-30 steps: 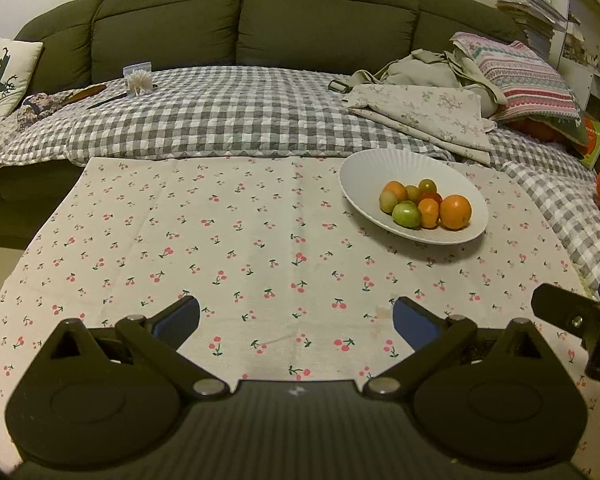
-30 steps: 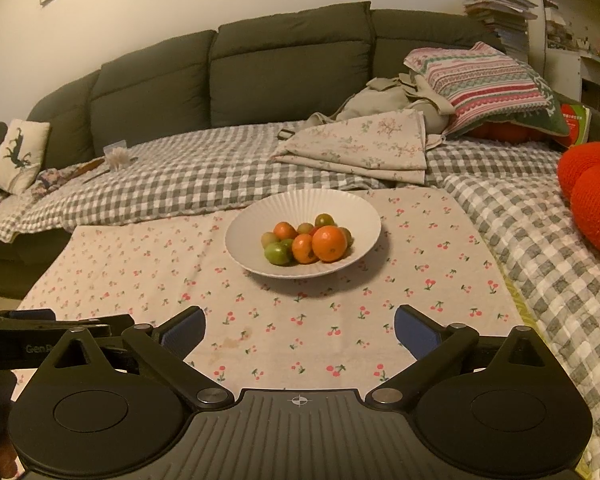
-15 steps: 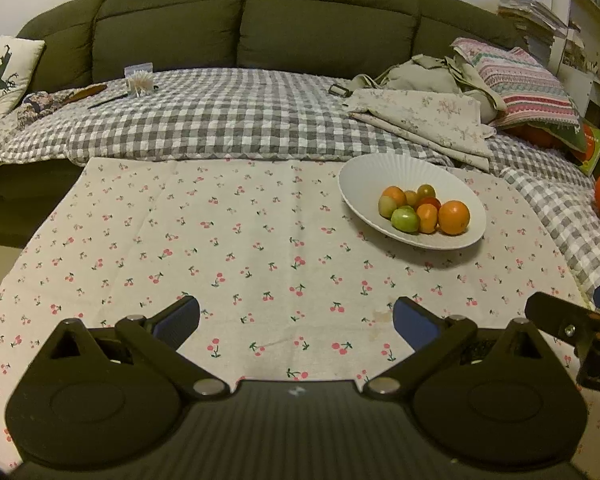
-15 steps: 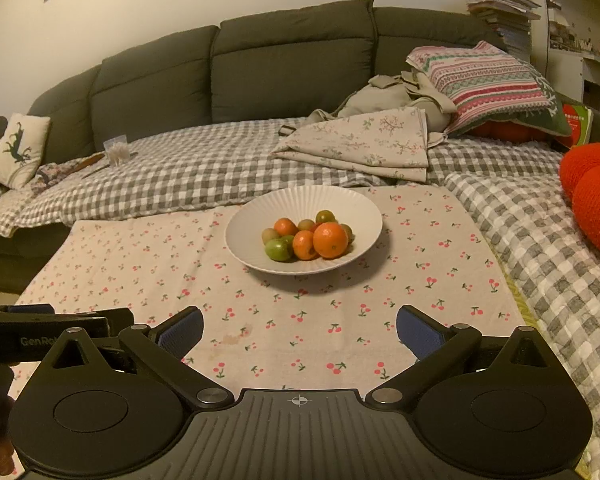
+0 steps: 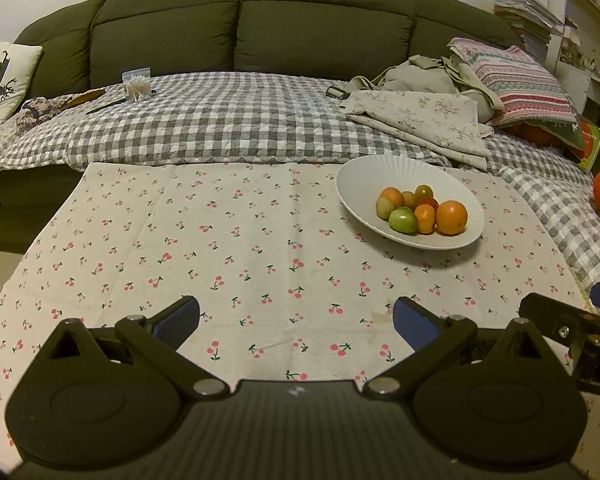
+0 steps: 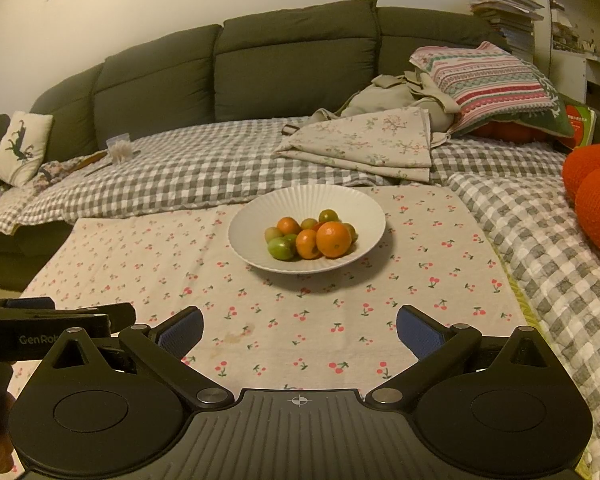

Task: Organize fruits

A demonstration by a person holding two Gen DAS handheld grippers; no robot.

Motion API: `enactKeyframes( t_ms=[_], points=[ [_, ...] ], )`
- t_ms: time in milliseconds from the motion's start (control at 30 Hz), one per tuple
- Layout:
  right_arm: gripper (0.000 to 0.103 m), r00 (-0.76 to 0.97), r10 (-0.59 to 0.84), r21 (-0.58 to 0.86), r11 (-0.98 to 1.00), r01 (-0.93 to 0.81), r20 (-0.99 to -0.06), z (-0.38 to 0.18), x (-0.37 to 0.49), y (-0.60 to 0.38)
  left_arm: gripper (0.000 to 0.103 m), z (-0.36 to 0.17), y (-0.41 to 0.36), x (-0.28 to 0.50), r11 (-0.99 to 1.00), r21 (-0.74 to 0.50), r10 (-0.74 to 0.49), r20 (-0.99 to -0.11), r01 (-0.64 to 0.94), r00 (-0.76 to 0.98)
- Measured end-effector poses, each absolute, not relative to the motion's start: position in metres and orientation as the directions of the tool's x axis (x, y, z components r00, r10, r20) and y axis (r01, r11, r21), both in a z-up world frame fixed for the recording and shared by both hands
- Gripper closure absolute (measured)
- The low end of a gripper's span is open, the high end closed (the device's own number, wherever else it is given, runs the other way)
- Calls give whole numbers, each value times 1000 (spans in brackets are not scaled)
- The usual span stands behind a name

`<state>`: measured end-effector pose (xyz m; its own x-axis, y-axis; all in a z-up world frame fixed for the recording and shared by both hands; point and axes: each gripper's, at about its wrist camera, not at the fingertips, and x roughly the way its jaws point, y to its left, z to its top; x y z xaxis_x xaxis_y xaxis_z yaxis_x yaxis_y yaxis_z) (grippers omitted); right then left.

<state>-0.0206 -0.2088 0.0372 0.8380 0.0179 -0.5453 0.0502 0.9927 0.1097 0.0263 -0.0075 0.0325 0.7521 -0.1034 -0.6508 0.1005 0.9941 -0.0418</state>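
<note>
Your left gripper point(image 5: 296, 318) has its fingers spread wide with nothing between them, low over the cherry-print cloth point(image 5: 220, 248). The white bowl point(image 5: 380, 178) of fruits point(image 5: 422, 212) sits ahead and to the right of those fingers, well apart. Your right gripper point(image 6: 300, 326) is likewise spread wide and empty; from it the bowl point(image 6: 340, 200) lies straight ahead, the fruits point(image 6: 312, 236) heaped at its centre, near but not touched.
</note>
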Motion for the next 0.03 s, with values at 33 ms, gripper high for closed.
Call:
enactKeyframes(
  t_ms=[33],
  points=[
    [0, 838, 18, 110, 993, 50, -545, 37, -21, -209, 1, 33, -7, 26, 994, -44, -104, -651, 100, 752]
  ],
)
